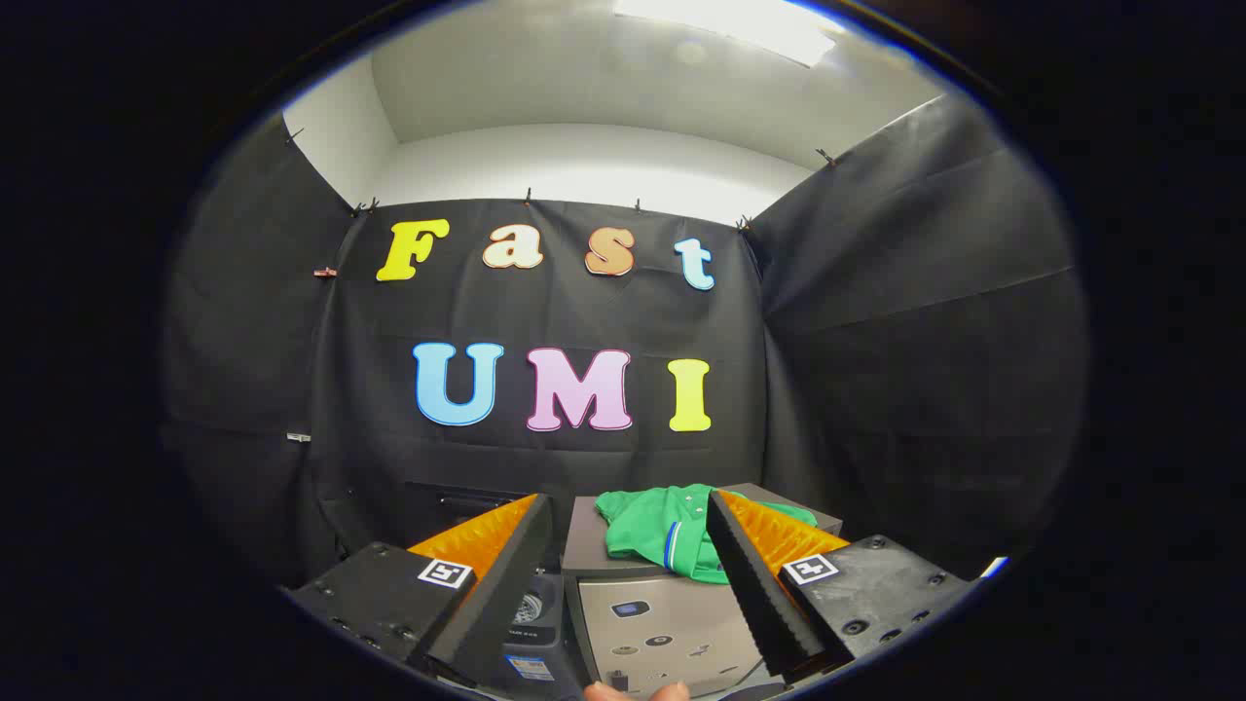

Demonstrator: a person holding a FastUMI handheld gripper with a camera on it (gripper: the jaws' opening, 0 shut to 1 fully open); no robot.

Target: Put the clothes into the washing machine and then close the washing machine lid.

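Stood inside black cloth walls [876, 341] at the back and on both sides, close behind the washer, with open air above. Found a grey washer [662, 594] low down, just ahead of the fingers and reaching in between them, with a flat top, sharp corners and buttons on the near face. Could not tell lid open or shut. Found a green shirt [652, 521] lying in a loose heap on the far part of that top, hanging a bit over the near edge, partly behind the right finger. Looked soft, light and floppy, not slippery, not easy to break. Would likely sag and trail when lifted by one corner, so better to pinch a thick fold in the middle of the heap, or the striped part near the right finger. Held the claw [628, 498] wide open, with nothing between its fingers [506, 574]. Had plenty of room to go forward and down onto the heap. Needed care with the washer's hard top edge under the cloth and with the dark box [531, 623] just left of the washer. Showed a person's fingertips [638, 691] at the very bottom, below the washer's face.
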